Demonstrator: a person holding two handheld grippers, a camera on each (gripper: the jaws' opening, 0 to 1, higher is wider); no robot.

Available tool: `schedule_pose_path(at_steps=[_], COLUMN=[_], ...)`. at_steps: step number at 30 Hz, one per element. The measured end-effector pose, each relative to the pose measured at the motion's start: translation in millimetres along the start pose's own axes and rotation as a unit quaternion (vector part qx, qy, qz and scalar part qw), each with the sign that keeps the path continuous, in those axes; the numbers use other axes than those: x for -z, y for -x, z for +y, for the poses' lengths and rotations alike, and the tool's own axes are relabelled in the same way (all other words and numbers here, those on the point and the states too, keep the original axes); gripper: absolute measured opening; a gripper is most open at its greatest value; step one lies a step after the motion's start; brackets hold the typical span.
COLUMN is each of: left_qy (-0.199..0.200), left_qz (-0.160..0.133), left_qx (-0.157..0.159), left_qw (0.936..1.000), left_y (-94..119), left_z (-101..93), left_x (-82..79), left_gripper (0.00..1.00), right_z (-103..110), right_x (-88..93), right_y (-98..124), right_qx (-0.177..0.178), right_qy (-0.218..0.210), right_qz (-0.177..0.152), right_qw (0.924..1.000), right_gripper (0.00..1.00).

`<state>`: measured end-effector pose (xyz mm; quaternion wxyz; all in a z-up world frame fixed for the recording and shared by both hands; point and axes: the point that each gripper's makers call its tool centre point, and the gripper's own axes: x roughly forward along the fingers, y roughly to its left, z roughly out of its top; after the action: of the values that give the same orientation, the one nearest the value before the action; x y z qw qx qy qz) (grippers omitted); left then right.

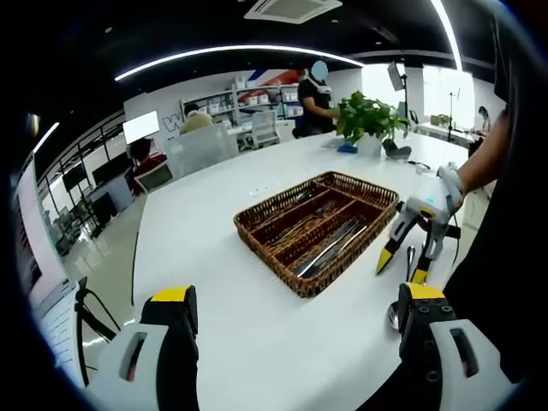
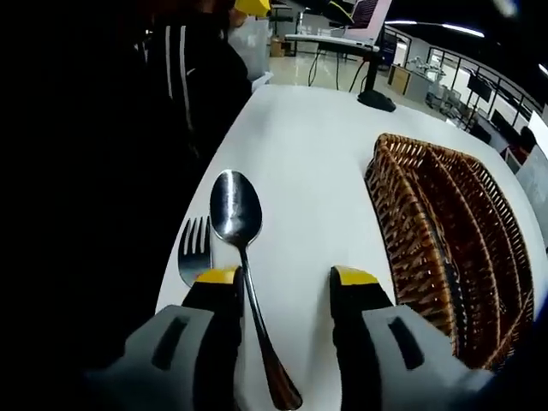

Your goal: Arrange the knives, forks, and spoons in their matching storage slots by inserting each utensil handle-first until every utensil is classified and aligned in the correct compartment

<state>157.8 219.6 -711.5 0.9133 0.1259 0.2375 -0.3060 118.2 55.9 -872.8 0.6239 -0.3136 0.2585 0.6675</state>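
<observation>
Your spoon (image 2: 237,224) lies flat on the white worktop (image 2: 308,163), bowl pointing away from you and handle running back toward you between the 2 jaws of your right tool (image 2: 285,278). It looks like shiny metal, so it is probably hard, thin, light and slippery. It sits very low on the worktop, so a flat pinch may slide off. The thin neck just behind the bowl, or the middle of the handle, looks like the best place to take hold, with the jaws squeezing its 2 narrow sides.

A fork (image 2: 195,248) lies just beside the spoon, on its left, partly hidden under the left jaw. Take care not to pinch both at once.

Your right tool is spread wide and grips nothing. The spoon handle lies close against its left jaw.

The woven basket (image 2: 411,214) sits to the right, near the spoon, with several utensils (image 1: 330,247) already in its slots.

Your left tool (image 1: 295,304) hangs released above the worktop, holding nothing.
</observation>
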Motion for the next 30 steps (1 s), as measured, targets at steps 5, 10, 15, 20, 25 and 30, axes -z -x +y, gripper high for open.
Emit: schedule_pose_path(at_steps=[5, 10, 15, 20, 25, 30], left_qy=[-0.004, -0.004, -0.006, -0.006, -0.008, -0.012], left_qz=[0.0, -0.001, -0.002, -0.002, -0.003, 0.005], left_qx=[-0.001, 0.001, 0.01, 0.01, 0.007, 0.003], left_qw=[1.0, 1.0, 0.9999, 0.9999, 0.9999, 0.9999], left_y=[1.6, -1.4, -3.7, -2.4, 1.4, 3.1], left_z=[1.1, -2.8, -10.2, -10.0, -6.6, -3.7], left_x=[-1.1, -0.5, -1.9, -2.6, -4.1, -0.1], left_gripper=[0.99, 0.99, 0.99, 0.99, 0.99, 0.99], right_z=[3.9, 12.8, 11.1, 13.7, 12.1, 5.7], right_x=[7.1, 7.1, 3.6, 0.4, 2.9, 4.0], right_y=[6.3, 4.1, 0.0, -2.5, -0.8, 2.8], right_qx=[-0.015, -0.028, -0.033, -0.049, -0.053, -0.036], right_qy=[-0.005, 0.012, 0.013, 0.059, 0.011, -0.017], right_qz=[0.018, 0.019, 0.024, 0.033, 0.058, 0.064], right_qw=[0.9997, 0.9994, 0.9991, 0.9965, 0.9969, 0.9972], right_gripper=[0.31, 0.18, 0.05, 0.03, 0.0, 0.0])
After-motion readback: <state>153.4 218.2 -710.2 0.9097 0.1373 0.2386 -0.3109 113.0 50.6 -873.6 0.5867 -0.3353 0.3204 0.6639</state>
